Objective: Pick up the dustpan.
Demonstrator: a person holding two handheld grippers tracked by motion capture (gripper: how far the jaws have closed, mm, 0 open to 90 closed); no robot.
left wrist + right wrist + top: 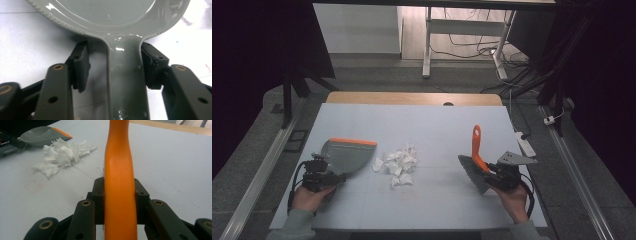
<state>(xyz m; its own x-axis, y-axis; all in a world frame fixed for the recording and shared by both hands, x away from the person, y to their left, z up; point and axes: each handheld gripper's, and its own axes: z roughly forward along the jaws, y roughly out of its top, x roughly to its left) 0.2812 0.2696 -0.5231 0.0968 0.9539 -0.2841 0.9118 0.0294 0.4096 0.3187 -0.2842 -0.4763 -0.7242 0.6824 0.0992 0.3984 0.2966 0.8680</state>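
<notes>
The left gripper (332, 177) straddles the grey dustpan's handle (127, 75): one pad touches it, the other stands off. The right gripper (119, 195) is clamped on the orange brush handle (119, 165). Crumpled tissue (397, 164) lies between them.

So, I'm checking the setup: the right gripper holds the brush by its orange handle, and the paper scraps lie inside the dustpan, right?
Not quite. The right gripper does clamp the brush handle, but the paper scraps lie on the table beside the dustpan, as the high view shows.
</notes>
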